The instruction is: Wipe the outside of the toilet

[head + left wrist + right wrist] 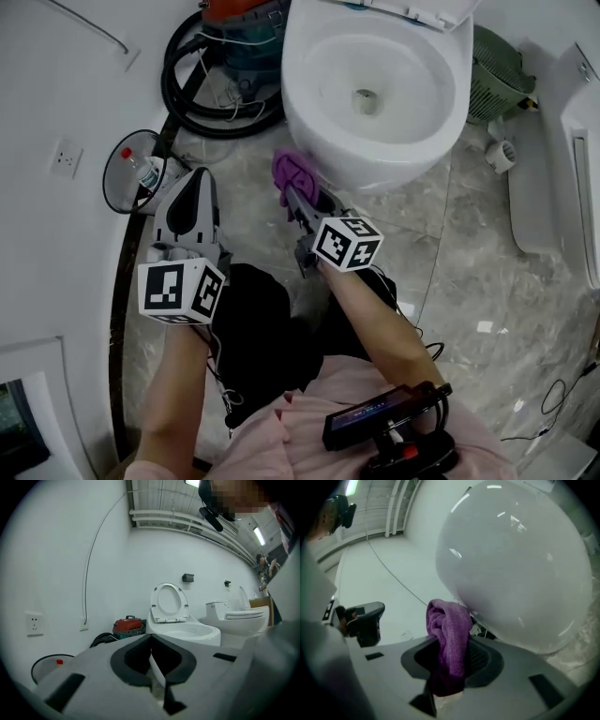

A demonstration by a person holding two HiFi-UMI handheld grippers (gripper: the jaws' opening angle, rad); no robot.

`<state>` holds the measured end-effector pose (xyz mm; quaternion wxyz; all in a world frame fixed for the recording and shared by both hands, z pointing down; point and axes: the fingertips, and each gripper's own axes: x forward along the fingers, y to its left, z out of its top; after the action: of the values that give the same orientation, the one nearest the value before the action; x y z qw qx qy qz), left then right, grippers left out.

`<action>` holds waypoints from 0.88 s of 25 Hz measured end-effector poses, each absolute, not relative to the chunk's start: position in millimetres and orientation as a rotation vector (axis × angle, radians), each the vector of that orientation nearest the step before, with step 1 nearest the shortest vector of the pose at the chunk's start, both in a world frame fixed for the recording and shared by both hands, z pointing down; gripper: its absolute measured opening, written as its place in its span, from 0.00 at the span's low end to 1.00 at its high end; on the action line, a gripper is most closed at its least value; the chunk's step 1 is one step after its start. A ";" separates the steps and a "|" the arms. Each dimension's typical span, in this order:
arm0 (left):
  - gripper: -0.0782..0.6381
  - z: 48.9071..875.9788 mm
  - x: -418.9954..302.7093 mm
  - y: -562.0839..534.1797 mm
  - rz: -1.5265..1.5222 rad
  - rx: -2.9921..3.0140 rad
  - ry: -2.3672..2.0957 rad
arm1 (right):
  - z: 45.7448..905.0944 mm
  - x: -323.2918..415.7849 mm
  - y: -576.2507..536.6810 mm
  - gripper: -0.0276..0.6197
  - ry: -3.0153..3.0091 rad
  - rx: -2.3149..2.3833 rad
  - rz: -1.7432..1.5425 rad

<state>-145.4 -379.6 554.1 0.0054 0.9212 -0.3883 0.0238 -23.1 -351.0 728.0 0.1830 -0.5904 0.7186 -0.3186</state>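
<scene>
Cloth (449, 634), purple and bunched, is clamped between the jaws of the right hand-held gripper (451, 665). Its upper end touches the lower front outside of the white toilet (520, 573) bowl, whose seat is up. The left hand-held gripper (150, 658) is held off to the left, apart from the toilet, above the marble floor (450, 272). Its jaws are together with nothing between them.

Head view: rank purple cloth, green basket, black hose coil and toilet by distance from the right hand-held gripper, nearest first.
From the right hand-held gripper:
1. Purple cloth: clamped in its jaws.
2. Toilet: just ahead, cloth at the bowl's outside.
3. Black hose coil: on the floor, left of the toilet.
4. Green basket: right of the toilet, on its far side.
</scene>
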 end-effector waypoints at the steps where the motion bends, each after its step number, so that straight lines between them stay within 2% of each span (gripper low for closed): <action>1: 0.12 554.4 -147.3 -379.9 0.077 2.880 -1.224 | 736.3 -23.2 -354.7 0.24 2.021 -1.676 -0.906; 12: 0.12 570.4 -152.6 -372.7 0.157 2.873 -1.237 | 782.3 -11.5 -379.2 0.24 1.854 -1.773 -0.954; 22: 0.12 565.7 -137.9 -374.2 0.135 2.892 -1.212 | 774.1 -1.2 -364.7 0.23 1.814 -1.767 -0.974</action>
<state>-137.9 -374.2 565.7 0.0017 0.9214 -0.3862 0.0429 -1.2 -364.7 774.1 0.2127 -0.6364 0.6533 -0.3507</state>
